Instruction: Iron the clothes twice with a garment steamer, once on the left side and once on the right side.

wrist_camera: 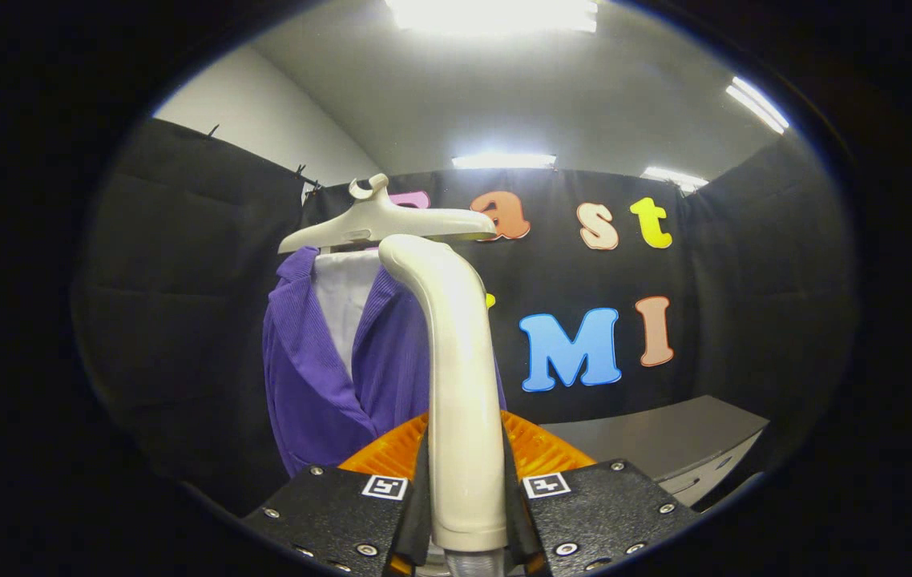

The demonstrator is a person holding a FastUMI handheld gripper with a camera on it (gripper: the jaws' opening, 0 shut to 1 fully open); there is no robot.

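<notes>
Gripper (466, 489) clamped on steamer (456, 361) handle, both fingers pressing its sides, head pointing up for a vertical pass. Purple jacket (328, 369) hung on hanger (380, 220) beyond fingers, off to one side, fabric hanging free for steaming. Steamer head apparently short of fabric; contact uncertain.

steamer handle (460, 385): cream, glossy
jacket (320, 377): purple, fine ribbed cord
lining (344, 300): pale lilac-white
hanger (384, 224): off-white
steamer base (540, 453): orange, ridged
tabletop (664, 441): grey
</notes>
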